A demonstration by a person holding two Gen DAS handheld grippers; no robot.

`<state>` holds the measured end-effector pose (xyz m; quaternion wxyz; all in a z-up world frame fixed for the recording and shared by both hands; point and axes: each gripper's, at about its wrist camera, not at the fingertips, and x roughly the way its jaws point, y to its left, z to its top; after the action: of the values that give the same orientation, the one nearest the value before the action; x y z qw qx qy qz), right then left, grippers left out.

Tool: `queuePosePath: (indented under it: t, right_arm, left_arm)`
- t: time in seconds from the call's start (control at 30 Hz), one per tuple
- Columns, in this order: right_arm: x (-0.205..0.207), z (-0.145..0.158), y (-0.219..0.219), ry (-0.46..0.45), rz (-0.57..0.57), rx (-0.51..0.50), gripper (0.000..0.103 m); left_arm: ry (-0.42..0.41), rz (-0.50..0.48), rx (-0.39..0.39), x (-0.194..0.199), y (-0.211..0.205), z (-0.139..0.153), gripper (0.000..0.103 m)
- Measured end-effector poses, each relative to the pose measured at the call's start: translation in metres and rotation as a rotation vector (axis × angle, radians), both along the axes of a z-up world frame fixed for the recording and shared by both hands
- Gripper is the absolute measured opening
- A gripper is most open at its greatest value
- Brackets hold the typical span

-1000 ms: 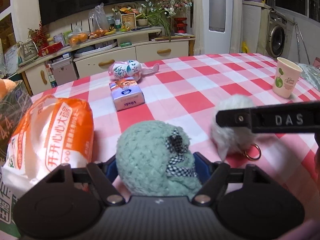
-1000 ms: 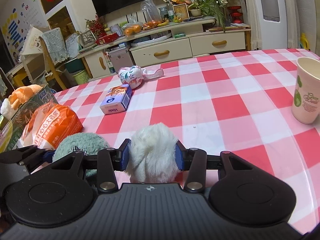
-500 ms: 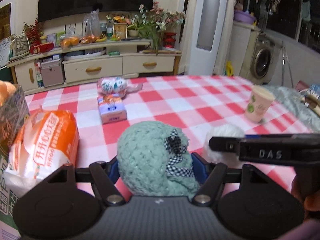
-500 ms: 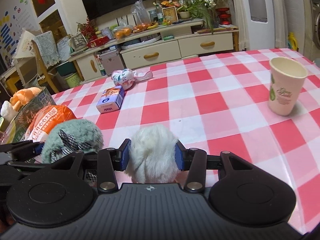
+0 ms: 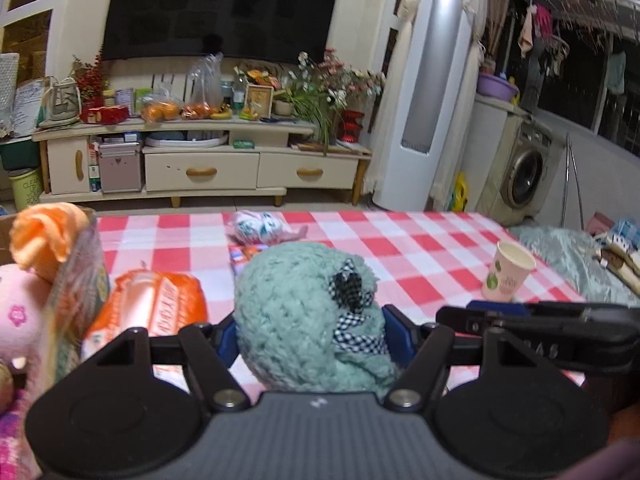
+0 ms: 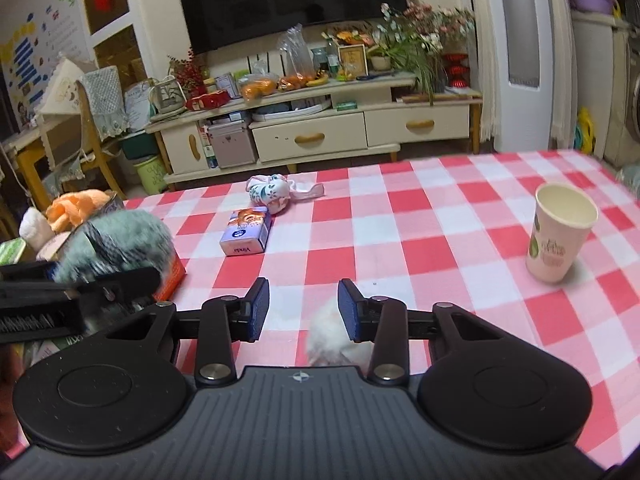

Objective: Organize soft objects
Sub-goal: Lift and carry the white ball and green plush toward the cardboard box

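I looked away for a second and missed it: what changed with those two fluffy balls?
The right hand-held gripper opened, dropping the white pompom onto the tablecloth. The left hand-held gripper, still clamping the green plush, rose. Cup and tissue pack stayed put.

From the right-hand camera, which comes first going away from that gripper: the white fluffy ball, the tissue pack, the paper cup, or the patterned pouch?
1. White fluffy ball: just below the open right gripper, by its right finger.
2. Tissue pack: ahead, slightly left.
3. Paper cup: far right; too close to call against the tissue pack.
4. Patterned pouch: farthest, behind the tissue pack.
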<state>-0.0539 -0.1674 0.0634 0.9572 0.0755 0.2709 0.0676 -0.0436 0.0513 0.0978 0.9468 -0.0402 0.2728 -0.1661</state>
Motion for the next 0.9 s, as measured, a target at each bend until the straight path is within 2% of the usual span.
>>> queuePosePath:
  t: [0.03, 0.1, 0.17, 0.2, 0.33, 0.63, 0.7, 0.73, 0.77, 0.9]
  right_arm:
    - [-0.001, 0.0, 0.001, -0.007, -0.01, -0.013, 0.047]
    - [-0.001, -0.006, 0.0, -0.005, -0.04, -0.036, 0.055]
    - [0.002, -0.016, -0.005, 0.014, -0.066, -0.047, 0.098]
    - [0.003, -0.021, -0.01, 0.014, -0.078, -0.03, 0.102]
    - [0.01, -0.04, -0.018, 0.054, -0.096, 0.027, 0.1]
    - [0.041, -0.068, -0.003, 0.083, -0.093, -0.073, 0.097]
    - [0.047, -0.074, -0.003, 0.106, -0.076, -0.067, 0.086]
    - [0.049, -0.076, -0.003, 0.114, -0.069, -0.059, 0.07]
    - [0.049, -0.078, -0.003, 0.12, -0.062, -0.052, 0.063]
    - [0.045, -0.074, 0.001, 0.091, -0.053, -0.1, 0.059]
  left_arm:
    - [-0.004, 0.005, -0.003, -0.001, 0.002, 0.001, 0.07]
    - [-0.011, 0.017, -0.008, -0.003, 0.008, 0.004, 0.07]
    - [-0.015, 0.025, -0.017, -0.004, 0.014, 0.006, 0.07]
    - [-0.018, 0.029, -0.019, -0.004, 0.016, 0.007, 0.07]
    - [-0.01, 0.035, -0.018, -0.004, 0.02, 0.005, 0.07]
    - [0.014, 0.032, -0.013, 0.001, 0.019, -0.001, 0.07]
    - [0.016, 0.035, -0.016, 0.002, 0.021, -0.001, 0.07]
    - [0.016, 0.036, -0.019, 0.002, 0.022, 0.0, 0.07]
    - [0.015, 0.038, -0.02, 0.002, 0.023, 0.0, 0.07]
    - [0.008, 0.042, -0.025, 0.0, 0.026, 0.003, 0.07]
